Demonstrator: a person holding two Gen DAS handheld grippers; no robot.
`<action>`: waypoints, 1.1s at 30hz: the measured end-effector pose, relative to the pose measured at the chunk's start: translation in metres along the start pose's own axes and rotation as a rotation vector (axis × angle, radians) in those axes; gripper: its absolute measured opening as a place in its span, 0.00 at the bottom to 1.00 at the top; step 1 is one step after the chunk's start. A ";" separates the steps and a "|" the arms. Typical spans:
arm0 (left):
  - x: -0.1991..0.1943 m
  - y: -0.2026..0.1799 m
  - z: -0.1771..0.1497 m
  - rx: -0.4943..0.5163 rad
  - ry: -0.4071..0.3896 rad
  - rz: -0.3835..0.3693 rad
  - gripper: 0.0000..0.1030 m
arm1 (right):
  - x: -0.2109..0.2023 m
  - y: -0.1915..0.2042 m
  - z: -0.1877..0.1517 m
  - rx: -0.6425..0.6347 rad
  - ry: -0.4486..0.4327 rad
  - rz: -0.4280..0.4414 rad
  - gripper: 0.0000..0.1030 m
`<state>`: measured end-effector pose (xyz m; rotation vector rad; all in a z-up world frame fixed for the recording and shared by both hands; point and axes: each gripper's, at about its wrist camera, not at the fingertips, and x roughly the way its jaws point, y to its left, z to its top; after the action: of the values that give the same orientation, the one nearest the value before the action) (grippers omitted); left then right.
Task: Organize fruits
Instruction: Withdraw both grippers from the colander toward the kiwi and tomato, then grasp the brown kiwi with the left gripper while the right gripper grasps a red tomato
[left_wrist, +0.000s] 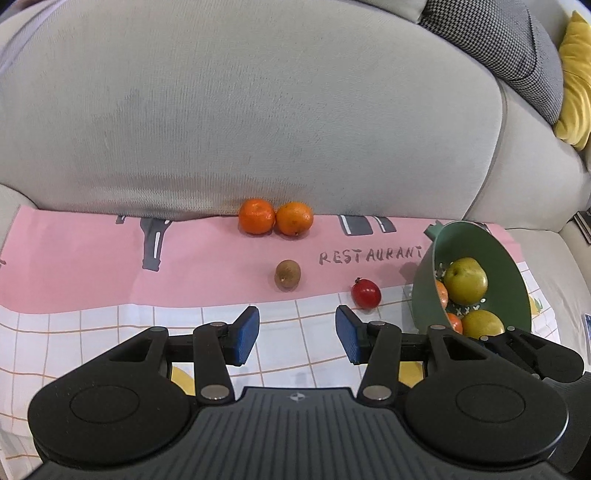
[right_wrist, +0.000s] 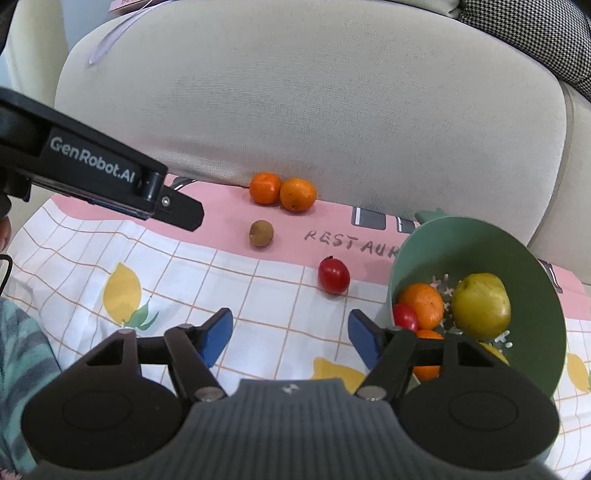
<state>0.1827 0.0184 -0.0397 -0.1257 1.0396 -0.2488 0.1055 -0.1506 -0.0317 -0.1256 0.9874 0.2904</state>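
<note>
The right gripper (right_wrist: 290, 338) is hovering empty, jaws apart, near the red fruit (right_wrist: 334, 275) lying beside the green bowl (right_wrist: 517, 258). Straddling it squarely and closing gently should be preventing rolling.

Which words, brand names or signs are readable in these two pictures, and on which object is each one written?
"RESTAURANT", complete in the left wrist view, on the pink band of the cloth; the right wrist view shows only "RESTAUR" before the green bowl covers it.
"GenRobot.AI" on the side of the left gripper, seen in the right wrist view.
A small round emblem on each gripper body carries no readable text.
</note>
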 end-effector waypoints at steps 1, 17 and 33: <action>0.003 0.000 0.000 -0.002 0.002 -0.002 0.55 | 0.002 0.001 0.000 -0.012 -0.003 -0.009 0.59; 0.057 0.010 0.009 -0.010 0.021 -0.002 0.42 | 0.053 0.003 0.019 -0.137 -0.020 -0.074 0.35; 0.107 0.002 0.012 0.038 0.048 0.018 0.42 | 0.099 0.013 0.013 -0.357 0.021 -0.235 0.27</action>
<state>0.2454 -0.0080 -0.1234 -0.0762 1.0827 -0.2561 0.1626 -0.1171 -0.1069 -0.5666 0.9239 0.2472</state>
